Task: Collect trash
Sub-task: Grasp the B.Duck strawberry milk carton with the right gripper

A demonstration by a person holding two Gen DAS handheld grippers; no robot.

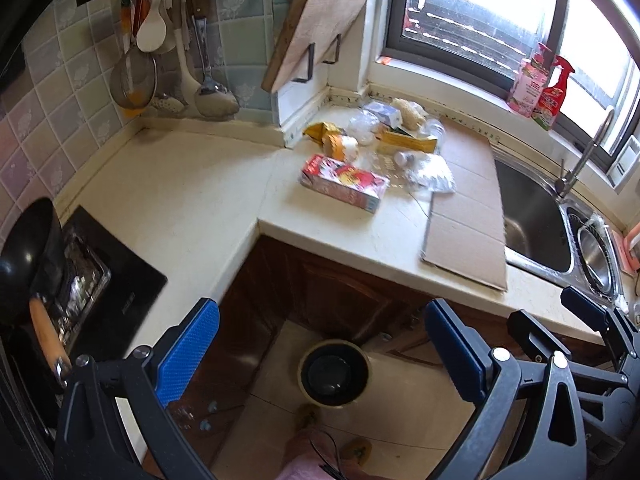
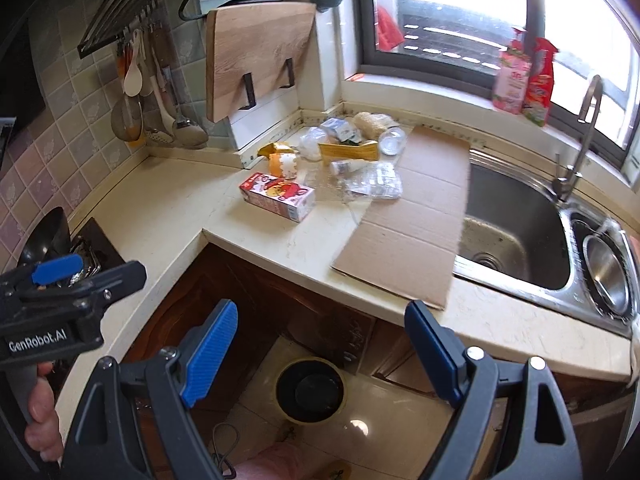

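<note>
"GenRobot.AI" on left gripper [image 2: 56, 270]; carton print illegible

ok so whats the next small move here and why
Probably reach the left gripper forward to the red carton. Both grippers are open and empty, the carton is the nearest piece of the pile on the counter, and the bin stands on the floor below.

The carton [image 2: 278, 196] lies on the counter [image 2: 168, 208], left of the cardboard [image 2: 408, 232]. Behind the carton sits the trash heap [image 2: 352, 144]. The sink [image 2: 516, 232] is right of the carton, past the cardboard. The bin [image 2: 310, 390] stands on the floor, before and below the carton.
</note>
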